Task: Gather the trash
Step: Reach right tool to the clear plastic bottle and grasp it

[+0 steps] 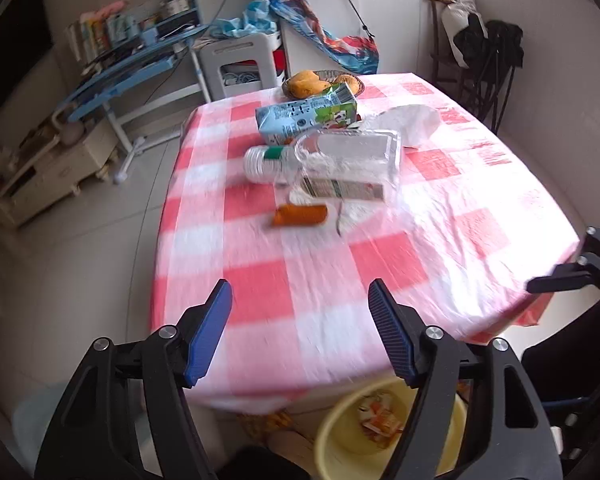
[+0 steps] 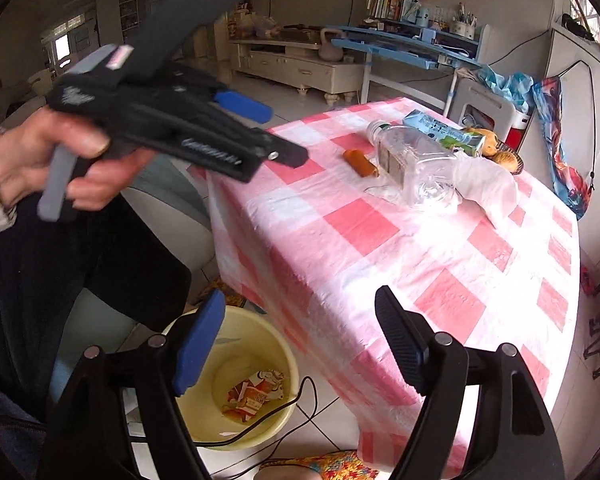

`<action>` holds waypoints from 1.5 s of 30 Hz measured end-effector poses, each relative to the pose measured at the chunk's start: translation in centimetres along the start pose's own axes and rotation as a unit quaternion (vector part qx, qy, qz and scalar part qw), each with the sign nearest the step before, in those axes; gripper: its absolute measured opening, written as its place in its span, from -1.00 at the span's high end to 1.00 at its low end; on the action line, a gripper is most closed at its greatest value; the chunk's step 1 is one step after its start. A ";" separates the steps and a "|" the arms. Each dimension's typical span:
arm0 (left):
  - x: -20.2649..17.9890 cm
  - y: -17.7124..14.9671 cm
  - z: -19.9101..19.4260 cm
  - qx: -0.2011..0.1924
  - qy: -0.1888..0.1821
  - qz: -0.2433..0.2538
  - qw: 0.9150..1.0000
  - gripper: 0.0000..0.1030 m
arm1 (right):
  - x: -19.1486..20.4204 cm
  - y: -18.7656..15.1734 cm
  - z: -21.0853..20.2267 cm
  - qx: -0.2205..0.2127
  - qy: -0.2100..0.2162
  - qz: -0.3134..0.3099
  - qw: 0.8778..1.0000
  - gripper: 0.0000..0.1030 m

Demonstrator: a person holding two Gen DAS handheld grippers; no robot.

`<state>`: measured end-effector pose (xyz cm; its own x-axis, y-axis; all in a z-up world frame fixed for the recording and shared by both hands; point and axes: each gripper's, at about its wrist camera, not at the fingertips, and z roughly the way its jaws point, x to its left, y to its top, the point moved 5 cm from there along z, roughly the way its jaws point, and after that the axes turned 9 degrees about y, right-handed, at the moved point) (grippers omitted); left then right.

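The clear bottle (image 1: 324, 156) lies with the carton (image 1: 306, 114) and sausage (image 1: 300, 214) mid-counter (image 1: 292, 280), far from your left tongs (image 1: 300, 300) and right tongs (image 2: 300, 312), both released and empty; reaching blind could roll it off, missing the near bucket (image 2: 276, 344).

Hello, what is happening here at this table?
A person holds a gripper in each hand and is collecting trash. Both the left gripper and the right gripper are open and hold nothing. On the checked tablecloth there lie a clear plastic bottle, a drink carton, a crumpled white tissue and an orange wrapper. The yellow bin below the table edge already holds one wrapper.
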<state>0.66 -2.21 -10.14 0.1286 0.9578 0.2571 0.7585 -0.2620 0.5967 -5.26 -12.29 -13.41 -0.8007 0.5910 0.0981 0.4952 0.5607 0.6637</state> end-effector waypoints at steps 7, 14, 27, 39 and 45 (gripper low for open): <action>-1.6 4.1 5.5 -0.015 -0.026 0.101 0.994 -0.31 | -1.2 0.9 0.2 -0.004 -0.002 -0.009 1.000 -0.44; -3.1 4.9 9.4 -0.009 -0.044 0.175 0.984 -0.31 | -4.5 3.0 1.3 -0.007 -0.012 -0.013 1.000 -0.45; -2.4 4.7 8.4 0.005 -0.052 0.186 0.981 0.37 | -5.7 5.4 1.9 -0.026 -0.007 -0.022 0.999 -0.45; -0.9 4.3 7.1 0.054 -0.100 0.078 0.990 0.75 | -8.0 8.5 3.5 -0.049 -0.027 -0.020 0.998 -0.45; 1.4 3.2 7.9 0.086 -0.068 -0.036 0.993 0.75 | -9.3 9.6 5.7 -0.034 -0.048 -0.026 0.998 -0.46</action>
<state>8.34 -0.82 -13.85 0.1473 0.9833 0.1065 0.8650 -0.1803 0.4683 8.84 -9.05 -12.14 -0.7874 0.6164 -0.0071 0.4270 0.5537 0.7149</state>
